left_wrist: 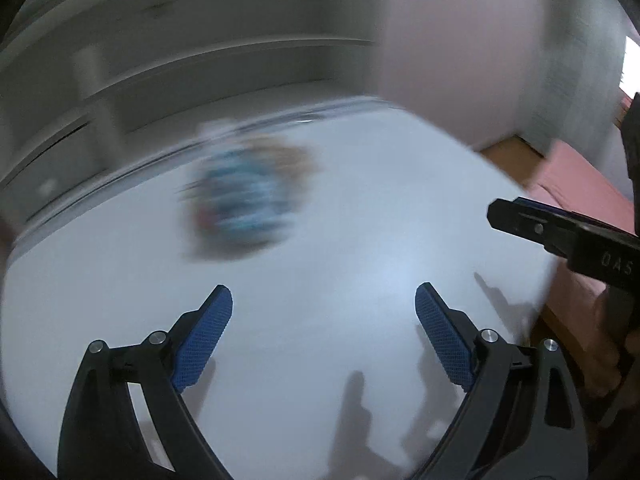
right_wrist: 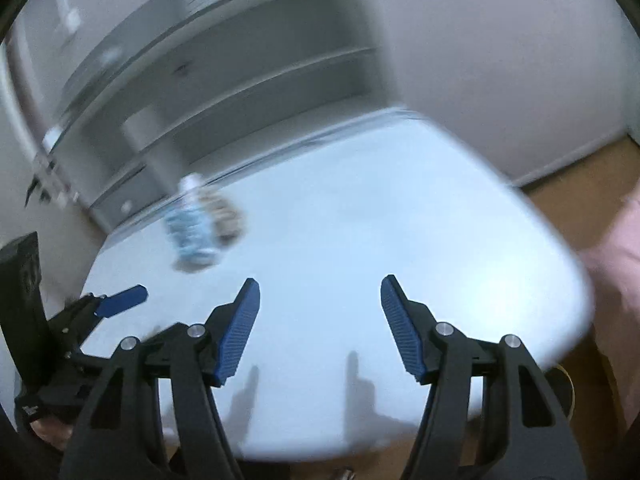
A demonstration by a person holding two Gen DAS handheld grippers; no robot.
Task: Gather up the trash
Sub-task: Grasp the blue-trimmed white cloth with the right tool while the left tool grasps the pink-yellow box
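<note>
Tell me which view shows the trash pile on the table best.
Left wrist view: the trash pile looks larger and nearer the centre, though blurred. The right wrist view shows it smaller, off to the left, equally blurred.

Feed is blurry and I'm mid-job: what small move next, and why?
Probably bring the left gripper forward to the trash pile. Both it and the right gripper are open and empty over bare table, and the blurred pile lies nearer the left.
</note>
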